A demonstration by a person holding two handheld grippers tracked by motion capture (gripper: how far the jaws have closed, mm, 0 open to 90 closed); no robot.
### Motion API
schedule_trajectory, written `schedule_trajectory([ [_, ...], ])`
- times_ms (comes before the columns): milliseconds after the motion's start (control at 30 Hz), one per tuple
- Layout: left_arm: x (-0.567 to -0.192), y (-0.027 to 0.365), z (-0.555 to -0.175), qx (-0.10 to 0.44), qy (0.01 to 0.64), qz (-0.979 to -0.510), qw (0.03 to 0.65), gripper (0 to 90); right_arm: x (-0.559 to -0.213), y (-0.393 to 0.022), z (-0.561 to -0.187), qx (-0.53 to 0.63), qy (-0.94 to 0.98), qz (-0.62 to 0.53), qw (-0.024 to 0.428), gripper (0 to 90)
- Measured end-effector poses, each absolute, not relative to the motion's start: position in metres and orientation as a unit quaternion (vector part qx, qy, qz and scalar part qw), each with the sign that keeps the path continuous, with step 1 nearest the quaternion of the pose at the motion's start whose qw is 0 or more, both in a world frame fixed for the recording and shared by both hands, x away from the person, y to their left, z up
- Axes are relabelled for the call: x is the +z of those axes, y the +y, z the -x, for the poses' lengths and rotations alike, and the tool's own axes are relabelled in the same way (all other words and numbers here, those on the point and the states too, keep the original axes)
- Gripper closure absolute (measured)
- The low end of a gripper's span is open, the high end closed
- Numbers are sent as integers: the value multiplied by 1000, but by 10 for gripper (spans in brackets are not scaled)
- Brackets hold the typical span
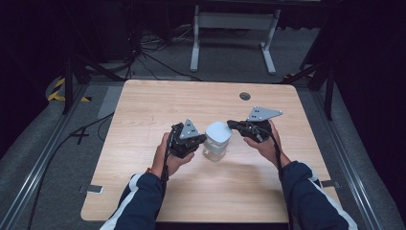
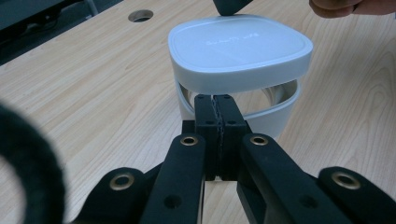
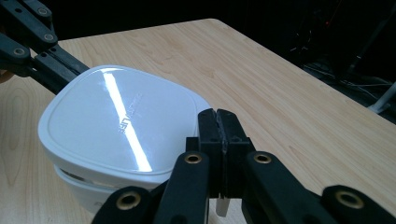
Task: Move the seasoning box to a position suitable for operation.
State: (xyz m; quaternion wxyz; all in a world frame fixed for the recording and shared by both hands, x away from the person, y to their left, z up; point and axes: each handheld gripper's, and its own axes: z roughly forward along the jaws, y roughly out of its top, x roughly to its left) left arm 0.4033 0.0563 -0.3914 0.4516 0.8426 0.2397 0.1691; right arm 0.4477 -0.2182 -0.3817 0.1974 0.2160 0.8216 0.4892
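On the left, the left gripper (image 1: 195, 140) has its two black jaws pressed flat together, with no gap between them, right up against the near side of the white container (image 1: 216, 141). Its own view puts the jaw tips just under the overhang of the white lid (image 2: 239, 50), but I cannot tell whether anything thin is pinched between them. The container sits near the middle of the wooden table (image 1: 143, 120), between the two tools, with its lid resting slightly askew above the white collar (image 2: 280, 114) beneath.

On the right, the right gripper (image 1: 235, 125) is likewise closed tight, its tips at the lid's edge. A small pale tab hangs just below the jaws in its own view; whether it is held I cannot say.

The risk, as I judge it: both tools push on a light, smooth pot from opposite sides. An uneven shove could tip it or skid it across the table. If the lid is loose, it could pop off sideways and roll.

Counted: two grippers, one container, one lid, one table, and one round hole (image 1: 244, 96) in the table's far side.
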Motion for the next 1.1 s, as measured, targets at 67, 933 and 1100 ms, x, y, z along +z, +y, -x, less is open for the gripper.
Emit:
schedule_trajectory([
  [67,-388,55,-403,170,236,-840,457,896,-382,-218,-448,488,822,-216,198,900],
  [933,-348,32,-426,184,200,-850,452,881,-387,-240,-438,457,834,-229,207,898],
  [1100,-346,26,-433,180,196,-850,455,879,-387,-246,-433,453,835,-231,210,897],
])
